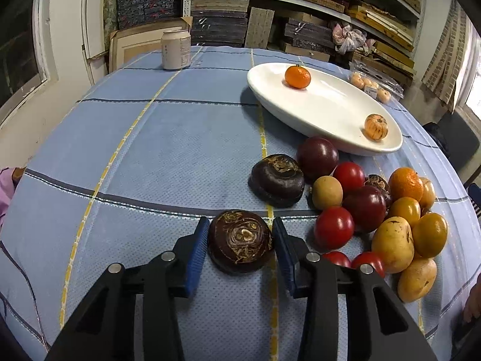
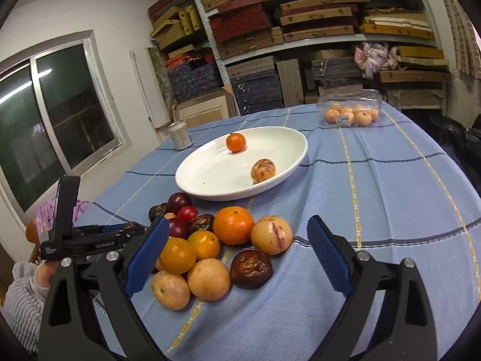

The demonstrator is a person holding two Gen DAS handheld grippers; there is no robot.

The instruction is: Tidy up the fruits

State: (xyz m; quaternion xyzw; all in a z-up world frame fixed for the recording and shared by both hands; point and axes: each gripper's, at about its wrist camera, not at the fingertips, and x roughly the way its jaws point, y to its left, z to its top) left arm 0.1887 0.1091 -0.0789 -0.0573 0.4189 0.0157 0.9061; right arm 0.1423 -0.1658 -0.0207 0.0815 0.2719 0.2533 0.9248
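Your left gripper (image 1: 240, 240) has its jaws closed against a dark water chestnut (image 1: 240, 242) lying on the desk (image 1: 135, 156), at 9 o'clock of the fruit pile (image 1: 375, 210). Its rounded flanks offer little purchase, so it may slip out and roll on lifting. Your right gripper (image 2: 237, 255) stands wide open, empty, over the pile. The white dish (image 1: 324, 111), at 1 o'clock, holds two mandarins; a clear punnet (image 2: 350, 109) beyond holds more.

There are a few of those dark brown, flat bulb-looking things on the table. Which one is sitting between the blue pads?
The nearest dark bulb, alone on the cloth between the left hand-held gripper's pads. Another dark bulb lies farther off beside the fruit pile.
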